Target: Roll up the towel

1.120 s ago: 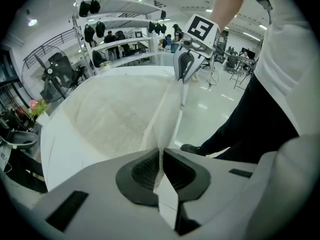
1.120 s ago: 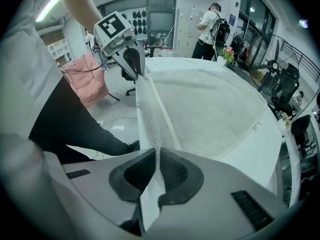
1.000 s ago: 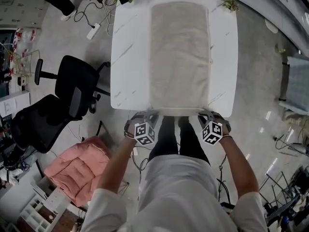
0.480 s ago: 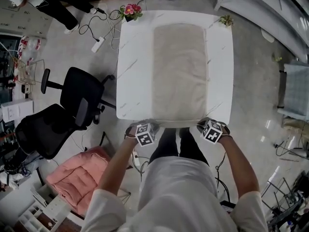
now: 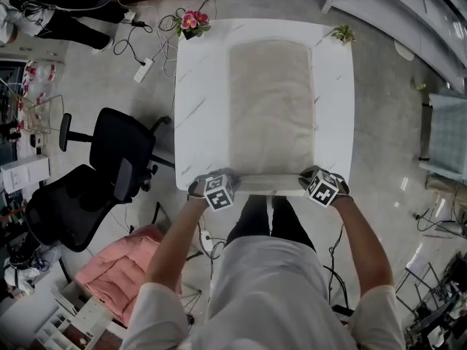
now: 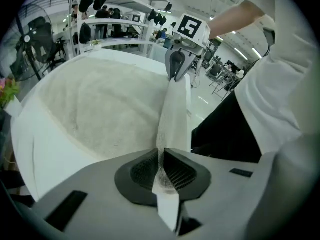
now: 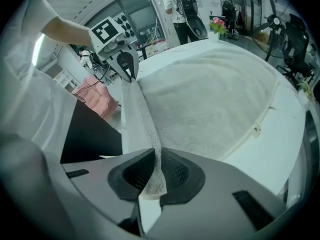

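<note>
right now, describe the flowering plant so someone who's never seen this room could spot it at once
Find the white table with the towel spread along it. At its far left corner stands a small potted plant. Unlike the plain green sprig at the far right corner, it carries pink blooms.

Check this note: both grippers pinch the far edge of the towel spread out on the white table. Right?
Wrong edge: the head view shows the left gripper and right gripper pinching the near edge of the towel, at the person's side of the white table. The right fingers have just opened slightly, towel between them.
</note>
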The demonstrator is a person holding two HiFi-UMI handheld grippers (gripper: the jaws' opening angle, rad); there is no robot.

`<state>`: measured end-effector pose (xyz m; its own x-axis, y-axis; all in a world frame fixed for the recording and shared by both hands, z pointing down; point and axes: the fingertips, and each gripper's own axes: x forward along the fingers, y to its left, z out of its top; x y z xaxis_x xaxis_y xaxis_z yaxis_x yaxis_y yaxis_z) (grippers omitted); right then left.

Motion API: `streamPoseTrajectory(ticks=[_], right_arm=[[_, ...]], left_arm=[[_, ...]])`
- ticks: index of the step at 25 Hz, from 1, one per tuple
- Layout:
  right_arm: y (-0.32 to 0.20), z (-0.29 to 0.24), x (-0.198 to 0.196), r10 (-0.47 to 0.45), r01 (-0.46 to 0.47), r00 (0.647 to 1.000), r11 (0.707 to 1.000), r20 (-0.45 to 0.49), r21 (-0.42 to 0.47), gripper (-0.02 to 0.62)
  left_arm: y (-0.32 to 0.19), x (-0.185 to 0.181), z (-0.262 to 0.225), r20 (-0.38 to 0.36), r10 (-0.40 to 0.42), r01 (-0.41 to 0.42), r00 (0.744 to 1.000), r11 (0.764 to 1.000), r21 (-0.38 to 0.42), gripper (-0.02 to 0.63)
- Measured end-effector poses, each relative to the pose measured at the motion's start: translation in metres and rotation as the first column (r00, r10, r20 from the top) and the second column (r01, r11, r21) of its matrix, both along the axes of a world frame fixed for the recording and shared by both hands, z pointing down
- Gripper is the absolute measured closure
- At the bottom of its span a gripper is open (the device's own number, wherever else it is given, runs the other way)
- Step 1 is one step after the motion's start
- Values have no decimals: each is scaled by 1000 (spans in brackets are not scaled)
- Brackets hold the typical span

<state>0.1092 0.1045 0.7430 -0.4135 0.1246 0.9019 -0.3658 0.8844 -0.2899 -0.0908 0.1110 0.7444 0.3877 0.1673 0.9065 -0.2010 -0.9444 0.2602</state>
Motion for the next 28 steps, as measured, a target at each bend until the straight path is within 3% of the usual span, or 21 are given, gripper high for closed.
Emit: streamPoseTrajectory(ticks=[4, 6, 10, 16, 21, 24, 28], right_arm=[[-32, 10, 6, 10, 2, 998, 981, -63, 192, 449], [-37, 16, 8, 10, 12, 996, 971, -93, 239, 404], [-34, 16, 7, 27, 0, 995, 965, -98, 263, 393], [-41, -30, 2, 72, -75, 997, 949, 18, 307, 394], [-6, -36, -4, -18, 10, 999, 965, 31, 263, 405], [17, -24, -2, -61, 58, 998, 969, 6, 240, 410], [31, -1, 4, -82, 88, 996, 966, -34, 244, 410]], left_arm=[[-30, -1, 10, 59, -26, 14, 998, 982, 188, 453], [-36, -3, 16, 69, -61, 43, 996, 971, 235, 413], [-34, -5, 16, 51, -120, 105, 992, 966, 235, 396], [-35, -6, -24, -27, -159, 161, 987, 956, 245, 387], [-6, 1, -37, -79, -144, 158, 986, 959, 234, 391], [20, 5, -22, -60, -111, 122, 992, 967, 224, 396], [30, -1, 3, -20, -131, 131, 991, 956, 261, 411]])
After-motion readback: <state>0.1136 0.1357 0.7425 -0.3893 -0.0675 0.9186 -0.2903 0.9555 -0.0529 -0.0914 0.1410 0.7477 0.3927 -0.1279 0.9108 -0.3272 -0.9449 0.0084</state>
